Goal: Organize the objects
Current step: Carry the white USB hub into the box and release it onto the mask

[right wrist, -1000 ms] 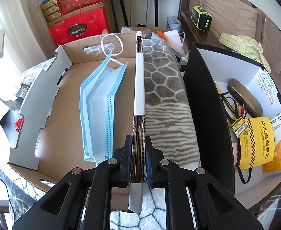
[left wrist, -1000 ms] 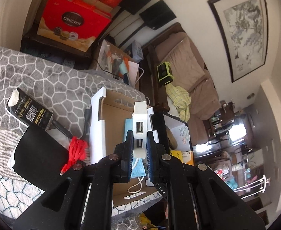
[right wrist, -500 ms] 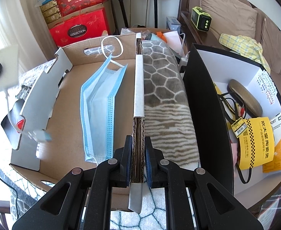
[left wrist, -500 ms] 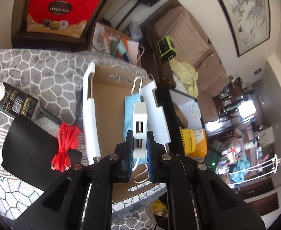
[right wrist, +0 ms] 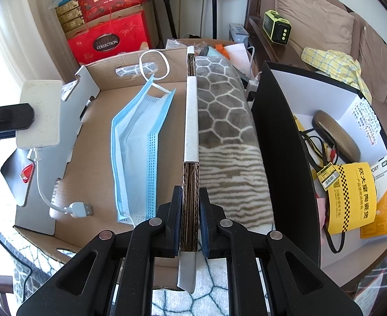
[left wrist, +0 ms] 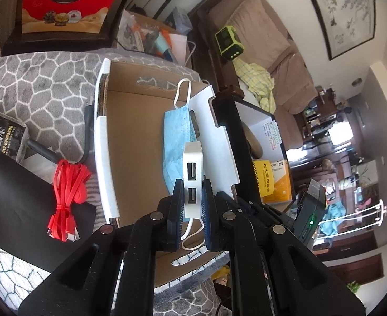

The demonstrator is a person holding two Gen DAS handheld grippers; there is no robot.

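Observation:
My left gripper (left wrist: 192,194) is shut on a white USB hub (left wrist: 192,173) and holds it over the open cardboard box (left wrist: 130,142). In the right wrist view the hub (right wrist: 39,114) hangs above the box's left wall, and its short cable ends in a USB plug (right wrist: 78,208) on the box floor. A blue face mask (right wrist: 136,152) lies flat inside the box. My right gripper (right wrist: 190,210) is shut on the box's right wall (right wrist: 191,121) near its front end.
A red cable bundle (left wrist: 67,192) lies on a black sheet (left wrist: 22,208) left of the box. A black-walled box (right wrist: 346,163) with yellow packets and cables stands to the right. A grey patterned blanket (right wrist: 225,121) covers the surface between them.
My left gripper has carried the USB hub to the right, over the cardboard box. Its cable plug now rests on the box floor. The right gripper has not moved.

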